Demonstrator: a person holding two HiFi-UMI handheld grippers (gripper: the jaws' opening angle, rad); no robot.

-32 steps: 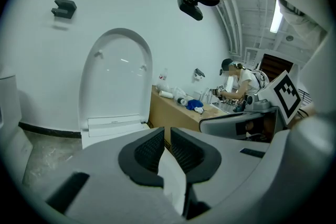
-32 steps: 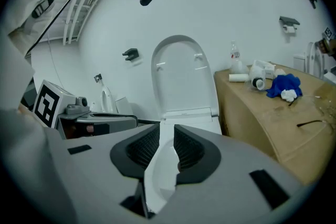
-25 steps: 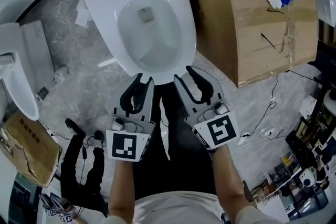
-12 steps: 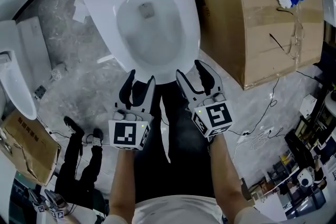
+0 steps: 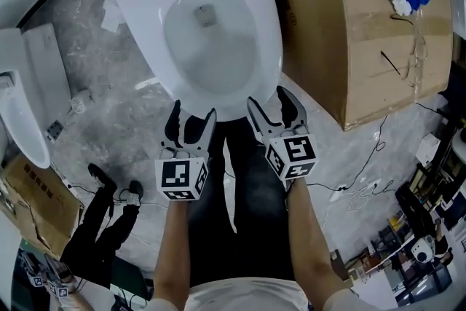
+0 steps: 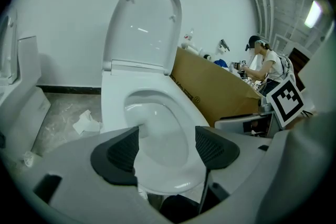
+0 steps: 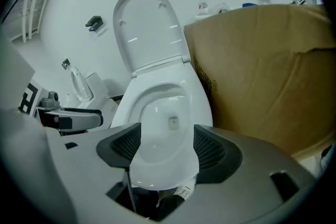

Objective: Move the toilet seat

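Both claws stand released and empty, their jaws having just been spreading. The left claw (image 5: pixel 193 113) and the right claw (image 5: pixel 269 100) sit side by side at the front lip of the toilet bowl (image 5: pixel 207 47), not touching it as far as I can see. Each gripper view shows only white rim beyond the open pads.

The toilet seat (image 5: pixel 218 104) appears to lie flat on the bowl, with the lid (image 6: pixel 142 23) upright at the bowl's back. I can't be certain that the ring is the seat and not bare rim.

I'd judge the seat to be stiff moulded plastic, fairly light, glossy and slippery, and hinged at the bowl's back. The sensible hold is the front edge, farthest from the hinge, with one pad over and one under. It should then swing in an arc and would slam if let slip.

Both forearms (image 5: pixel 169 244) reach forward and down from in front of the bowl, roughly parallel, with the marker cubes facing up. A cardboard box (image 5: pixel 349 33) stands just right of the bowl.
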